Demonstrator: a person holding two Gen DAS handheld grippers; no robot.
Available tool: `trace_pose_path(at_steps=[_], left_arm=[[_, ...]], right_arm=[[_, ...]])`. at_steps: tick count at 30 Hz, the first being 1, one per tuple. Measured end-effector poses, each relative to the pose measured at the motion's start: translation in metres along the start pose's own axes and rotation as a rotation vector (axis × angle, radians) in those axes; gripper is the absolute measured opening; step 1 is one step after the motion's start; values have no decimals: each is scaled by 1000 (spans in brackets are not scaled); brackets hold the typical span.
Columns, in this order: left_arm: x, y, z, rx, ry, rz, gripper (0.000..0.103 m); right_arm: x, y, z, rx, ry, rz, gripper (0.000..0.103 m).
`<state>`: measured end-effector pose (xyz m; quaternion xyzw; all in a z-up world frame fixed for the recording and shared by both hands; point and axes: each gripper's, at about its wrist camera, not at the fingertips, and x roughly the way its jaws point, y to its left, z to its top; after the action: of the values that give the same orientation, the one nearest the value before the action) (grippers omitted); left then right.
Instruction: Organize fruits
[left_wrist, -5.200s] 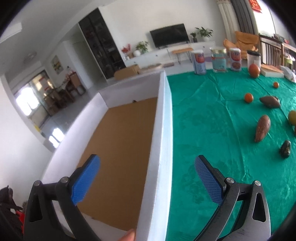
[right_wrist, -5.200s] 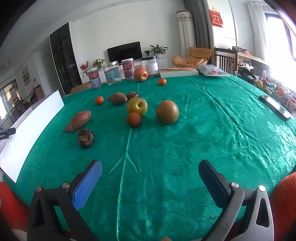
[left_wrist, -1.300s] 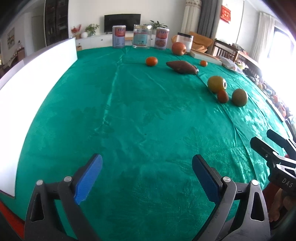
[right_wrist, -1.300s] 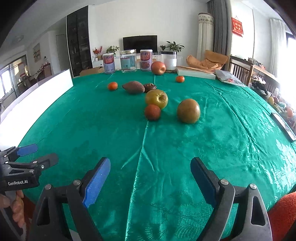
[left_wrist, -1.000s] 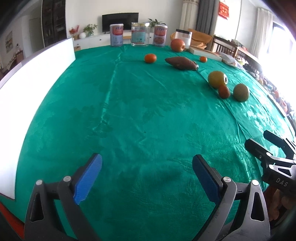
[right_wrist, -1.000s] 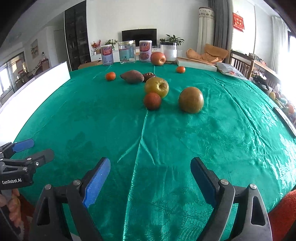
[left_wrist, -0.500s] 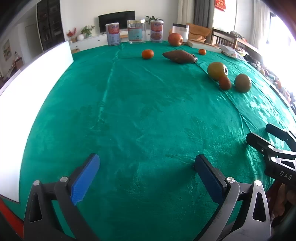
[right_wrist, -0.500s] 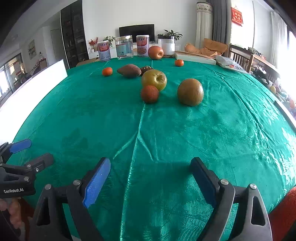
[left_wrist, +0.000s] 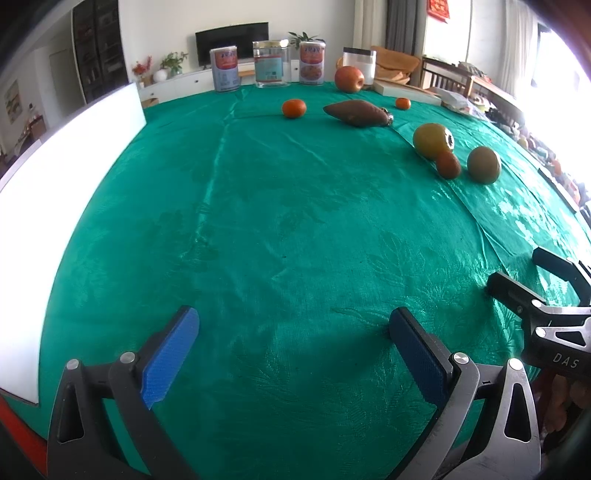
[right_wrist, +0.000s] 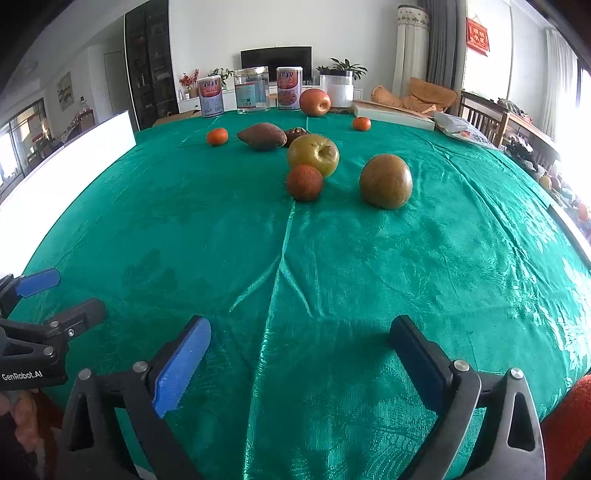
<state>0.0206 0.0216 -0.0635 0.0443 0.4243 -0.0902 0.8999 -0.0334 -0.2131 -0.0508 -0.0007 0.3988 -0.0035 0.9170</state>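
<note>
Fruits lie on the green tablecloth (right_wrist: 258, 229): a yellow-green apple (right_wrist: 313, 154), a small red round fruit (right_wrist: 304, 182), a brown-green round fruit (right_wrist: 386, 181), a brown sweet potato (right_wrist: 261, 137), two small oranges (right_wrist: 217, 136) (right_wrist: 361, 123) and a red apple (right_wrist: 314, 102). The same group shows in the left wrist view: the yellow-green apple (left_wrist: 431, 141) and the sweet potato (left_wrist: 354, 113). My left gripper (left_wrist: 291, 332) is open and empty above the near cloth. My right gripper (right_wrist: 299, 339) is open and empty, well short of the fruits. A white box wall (left_wrist: 55, 177) stands at the left.
Two labelled tins (right_wrist: 211, 96) (right_wrist: 289, 93), a clear jar (right_wrist: 252, 94) and a white canister (right_wrist: 336, 90) stand at the table's far edge. A flat box (right_wrist: 391, 112) and a bag (right_wrist: 463, 133) lie at the far right. Chairs stand beyond the right edge.
Both grippers have dropped slightly and moved a little forward over the cloth. Both stay open and empty. The fruits have not moved.
</note>
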Motion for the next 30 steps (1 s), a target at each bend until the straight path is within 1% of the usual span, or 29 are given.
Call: trace_pose_path(at_steps=[13, 30], left_arm=[[0, 0, 0, 2, 2, -1, 103], [-1, 0, -2, 8, -10, -3, 102]], right_arm=[[0, 1, -1, -2, 1, -1, 103], [-1, 2, -3, -4, 2, 1, 103]])
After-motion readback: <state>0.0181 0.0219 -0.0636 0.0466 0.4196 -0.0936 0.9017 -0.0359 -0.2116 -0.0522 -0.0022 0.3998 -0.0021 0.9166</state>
